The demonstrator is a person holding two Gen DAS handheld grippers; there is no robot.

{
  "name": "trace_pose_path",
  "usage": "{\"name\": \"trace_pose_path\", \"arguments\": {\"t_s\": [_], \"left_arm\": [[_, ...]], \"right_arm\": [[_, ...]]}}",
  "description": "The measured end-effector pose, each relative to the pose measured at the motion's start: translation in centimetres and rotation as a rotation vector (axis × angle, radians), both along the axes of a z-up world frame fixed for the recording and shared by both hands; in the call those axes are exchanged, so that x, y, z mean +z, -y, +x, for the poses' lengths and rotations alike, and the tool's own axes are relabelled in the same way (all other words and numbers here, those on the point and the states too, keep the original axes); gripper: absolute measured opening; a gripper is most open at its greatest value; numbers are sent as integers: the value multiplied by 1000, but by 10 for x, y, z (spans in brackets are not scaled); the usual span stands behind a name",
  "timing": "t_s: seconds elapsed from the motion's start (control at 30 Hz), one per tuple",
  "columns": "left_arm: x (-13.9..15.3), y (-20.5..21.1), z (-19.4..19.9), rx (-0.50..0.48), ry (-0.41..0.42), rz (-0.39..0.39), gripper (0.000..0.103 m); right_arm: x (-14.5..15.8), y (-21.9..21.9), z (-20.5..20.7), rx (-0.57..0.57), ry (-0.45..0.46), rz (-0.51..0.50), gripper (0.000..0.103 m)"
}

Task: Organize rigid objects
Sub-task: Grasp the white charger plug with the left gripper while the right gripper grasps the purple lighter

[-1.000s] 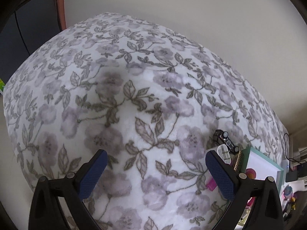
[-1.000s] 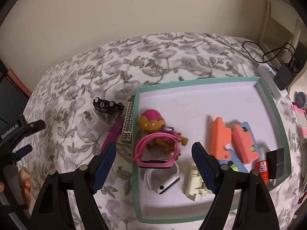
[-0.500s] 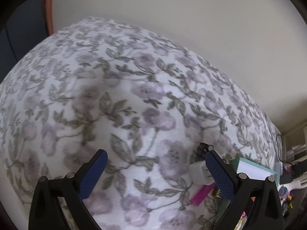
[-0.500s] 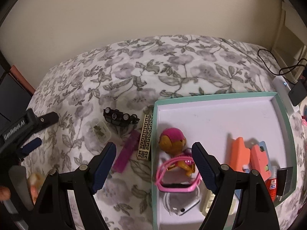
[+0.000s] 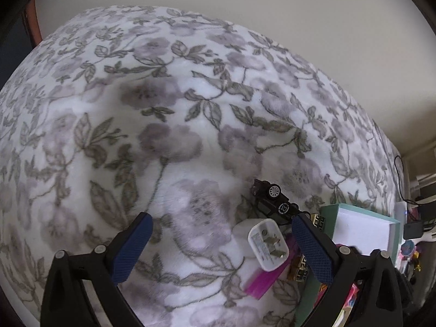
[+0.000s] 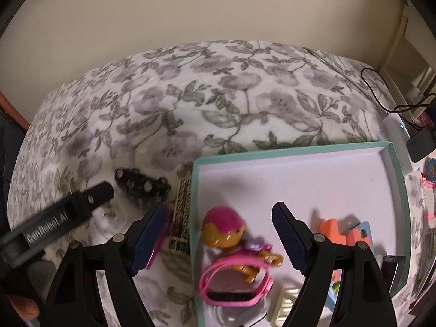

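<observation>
Rigid objects: white charger [image 5: 268, 248], black toy car [image 5: 273, 200], pink bar [image 5: 263, 279] and gold-patterned block [image 6: 181, 215] lie loose on the floral bed cover [image 5: 163, 136], at 9 o'clock of the tray.
Tray [image 6: 294, 152]: holds a doll [image 6: 229, 231] and pink watch [image 6: 234, 286], evidently sorted.
Left gripper [image 5: 220, 248]: fingers apart, empty, charger between them; judged lined up to pick it.
Right gripper [image 6: 218, 237]: fingers apart, empty, over the tray's near rim.
Obscured: tray's 5 o'clock contents blurred, cut off.
</observation>
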State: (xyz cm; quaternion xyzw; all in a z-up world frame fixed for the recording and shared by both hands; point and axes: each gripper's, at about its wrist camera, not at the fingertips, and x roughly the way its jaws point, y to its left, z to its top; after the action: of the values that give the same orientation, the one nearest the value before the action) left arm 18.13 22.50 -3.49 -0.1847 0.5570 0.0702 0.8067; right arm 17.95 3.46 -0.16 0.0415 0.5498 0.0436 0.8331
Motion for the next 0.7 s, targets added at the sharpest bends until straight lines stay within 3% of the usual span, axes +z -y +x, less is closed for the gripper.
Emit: {"name": "trace_pose_path", "arguments": {"t_s": [0.3,0.37,0.7], "left_arm": [[-7,11,9,-28,-16,18,96],[-7,13,8,-41,-23,23,85],[-3,24,7,-105,-18,13,55]], "right_arm": [[0,12,12,-25,14,-19,82],[0,15,11,-29,12,-23,82],[4,18,8,-37,14,-33,82]]}}
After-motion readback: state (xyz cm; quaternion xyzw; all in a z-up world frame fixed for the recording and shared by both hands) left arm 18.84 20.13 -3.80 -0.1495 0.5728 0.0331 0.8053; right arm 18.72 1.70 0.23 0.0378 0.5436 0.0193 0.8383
